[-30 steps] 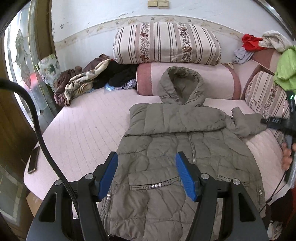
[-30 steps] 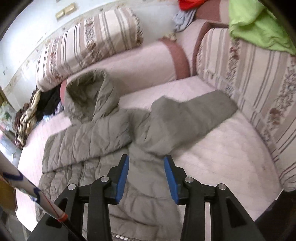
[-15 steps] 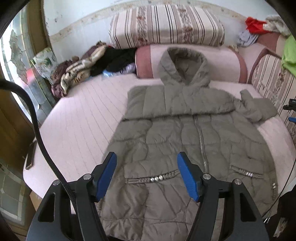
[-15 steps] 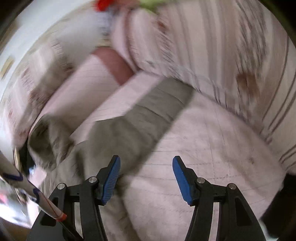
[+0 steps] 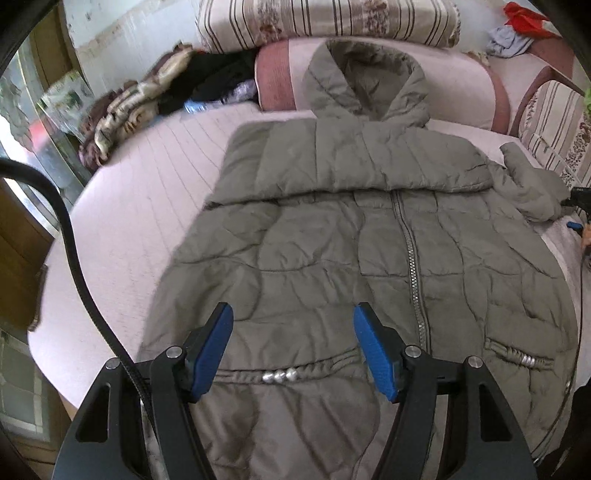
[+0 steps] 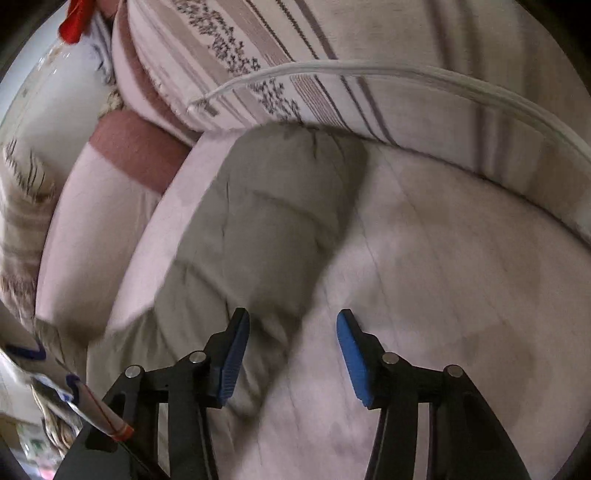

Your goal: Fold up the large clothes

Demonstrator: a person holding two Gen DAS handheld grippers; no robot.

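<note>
An olive hooded puffer jacket (image 5: 332, 229) lies front up on the pink bed (image 5: 147, 206), hood toward the pillows, one sleeve folded across the chest. My left gripper (image 5: 291, 328) hovers open over the jacket's lower left front, above the studded pocket, nothing between its blue pads. In the right wrist view the other sleeve (image 6: 266, 214) stretches out over the mattress toward the striped cushion. My right gripper (image 6: 291, 332) is just above the sleeve's near edge, its jaws closing; the pads do not press on the fabric.
Striped pillows (image 5: 325, 18) and a pink bolster (image 5: 461, 96) line the head of the bed. A heap of clothes (image 5: 147, 107) lies at the far left. A striped cushion (image 6: 369, 70) with a white piped edge borders the right side. A black cable (image 5: 74, 251) crosses the left.
The left gripper sank closer to the jacket's front. The right gripper swung right and rolled, dropping from over the jacket body to the outstretched sleeve; its jaws widened, then narrowed slightly.
</note>
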